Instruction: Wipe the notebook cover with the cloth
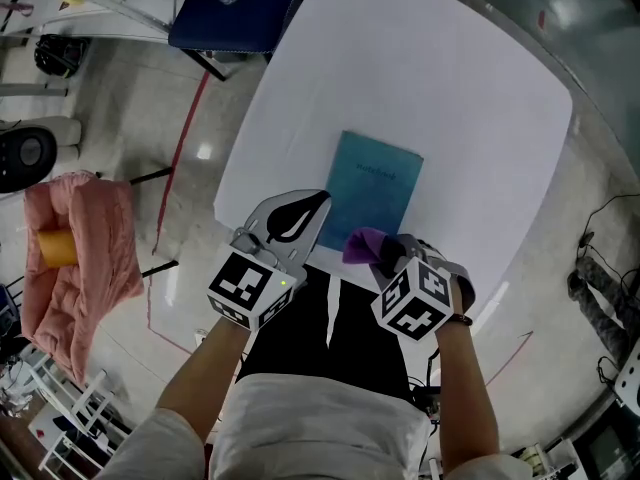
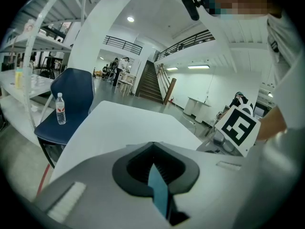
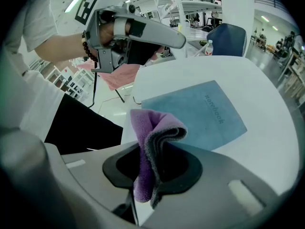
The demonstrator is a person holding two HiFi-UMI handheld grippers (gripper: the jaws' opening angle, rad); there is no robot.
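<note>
Notebook (image 1: 375,193) flat on counter (image 1: 480,88), long axis near-to-far, just beyond right tool (image 1: 378,251) clamping purple cloth (image 3: 143,142); left tool (image 1: 318,201) closed, empty, beside its left edge.

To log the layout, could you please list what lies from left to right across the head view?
Pink fabric → left gripper → notebook → floor cables.

The cloth (image 3: 153,130) (purple, with a grey underside) hangs folded, pinched between the jaws of the right gripper (image 3: 152,173). The notebook (image 1: 372,193), teal and closed, lies flat, cover up, just ahead of that gripper.
</note>
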